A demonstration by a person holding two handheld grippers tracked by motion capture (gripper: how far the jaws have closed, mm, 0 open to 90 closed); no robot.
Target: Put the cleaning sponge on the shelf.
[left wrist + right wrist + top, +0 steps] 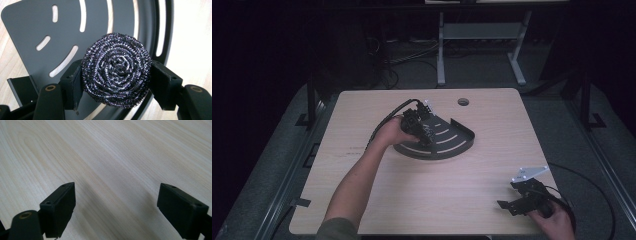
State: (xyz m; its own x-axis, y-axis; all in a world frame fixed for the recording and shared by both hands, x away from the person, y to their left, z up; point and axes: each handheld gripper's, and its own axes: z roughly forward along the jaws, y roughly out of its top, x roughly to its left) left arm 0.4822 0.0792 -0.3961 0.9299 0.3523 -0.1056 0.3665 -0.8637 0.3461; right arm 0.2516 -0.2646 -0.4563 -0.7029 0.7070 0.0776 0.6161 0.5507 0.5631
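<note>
Clearly the round coiled steel-wire scouring pad (pixel 116 72) is light, springy and rough, so it squashes rather than slips; the left gripper (pixel 116 82) has its jaws clamped across the pad's middle, above the dark fan-shaped slotted metal tray (pixel 30 27) on the pale wooden tabletop (pixel 105 157), while the right gripper (pixel 116 207) rests wide open, holding nothing

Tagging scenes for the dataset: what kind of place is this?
Likely a lab or workshop recording bench, not a home: a bare wooden table in a dark room, loose cables on the floor behind, a metal desk frame beyond.
</note>
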